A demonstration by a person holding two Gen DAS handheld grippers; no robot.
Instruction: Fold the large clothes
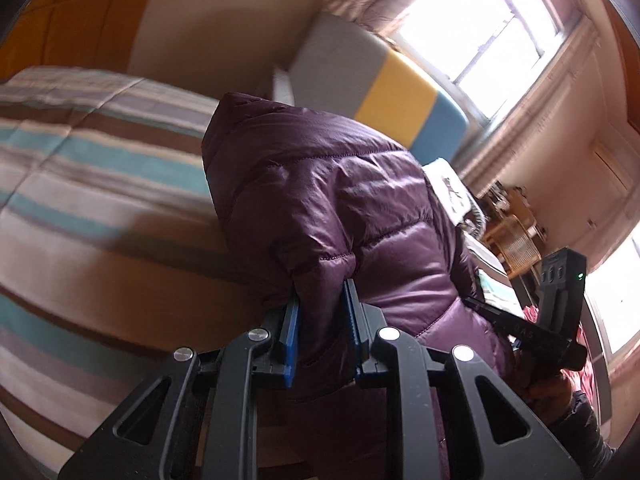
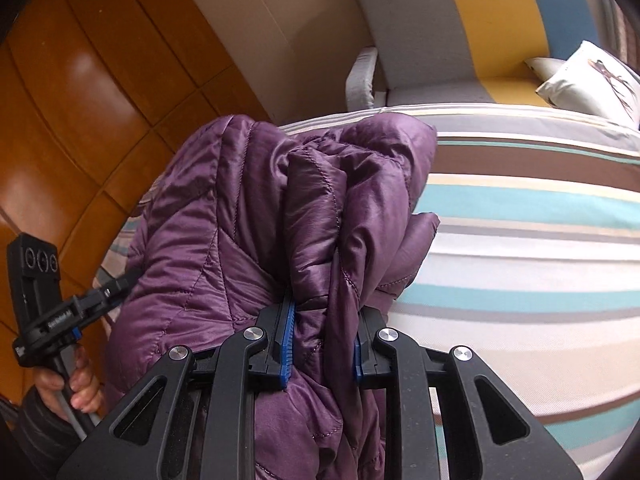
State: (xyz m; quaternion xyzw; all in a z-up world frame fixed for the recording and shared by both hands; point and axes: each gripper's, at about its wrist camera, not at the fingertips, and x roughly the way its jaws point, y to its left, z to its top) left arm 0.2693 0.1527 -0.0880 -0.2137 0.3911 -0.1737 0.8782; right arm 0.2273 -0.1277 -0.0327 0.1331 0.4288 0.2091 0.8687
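Observation:
A purple quilted puffer jacket (image 1: 328,200) hangs bunched in front of both cameras, lifted above the striped bed (image 1: 92,184). My left gripper (image 1: 320,300) is shut on a thick fold of it, blue pads pressing either side. In the right wrist view the same jacket (image 2: 240,216) is gathered in folds, and my right gripper (image 2: 326,312) is shut on a bunch of its fabric. The right gripper's body (image 1: 560,292) shows at the right edge of the left wrist view. The left gripper's body (image 2: 52,312) shows at lower left in the right wrist view, held by a hand (image 2: 76,384).
The bed's striped cover (image 2: 528,240) spreads to the right and below. A grey, yellow and blue sofa (image 2: 480,24) with a white cushion (image 2: 592,80) stands behind the bed. A wooden wardrobe (image 2: 76,92) is at left. A bright window (image 1: 480,28) and wicker furniture (image 1: 516,232) lie beyond.

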